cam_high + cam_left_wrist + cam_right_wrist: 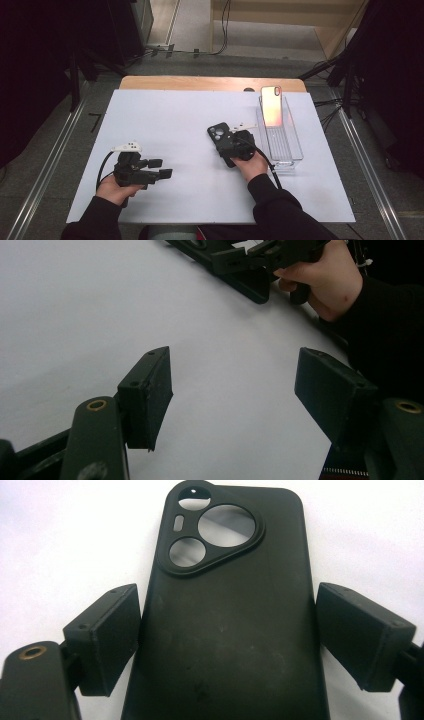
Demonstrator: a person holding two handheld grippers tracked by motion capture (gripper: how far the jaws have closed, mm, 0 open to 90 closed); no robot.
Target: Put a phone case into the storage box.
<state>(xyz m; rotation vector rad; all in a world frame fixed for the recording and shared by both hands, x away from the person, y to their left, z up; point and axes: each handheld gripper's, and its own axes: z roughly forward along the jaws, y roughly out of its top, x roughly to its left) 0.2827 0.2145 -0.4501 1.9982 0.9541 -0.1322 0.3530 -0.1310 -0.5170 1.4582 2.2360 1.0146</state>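
Right gripper [222,630] fingers [107,637] bracket the black phone case [225,625] on both long edges. In the right gripper view the near finger sits against the case edge, the far finger [362,632] just beside the other edge with a thin sliver of light possibly between; a firm clamp is not evident, so the fingers read as released around the case, not yet squeezing. The case lies flat on the white tabletop [50,540], back side up, camera cutout pointing away from the fingers.

Left gripper [232,400] fingers [147,395] are spread wide with nothing between them, just bare tabletop under them; that hand rests well apart from the case, on the left of the high view.

Outward from the right fingers: a clear plastic tray [292,150] sits just beside the right gripper [235,142], on its outer side. A phone [271,106] stands leaning at the tray's far end, its shiny pinkish face toward the camera.

Progress judgement: early. The work looks like picking up the case, likely to bring it to the phone. Approach and straddle are done. Left: close on the case, lift it, carry it over, and whatever fitting or placing follows. Phone untouched in the tray, left gripper idle.
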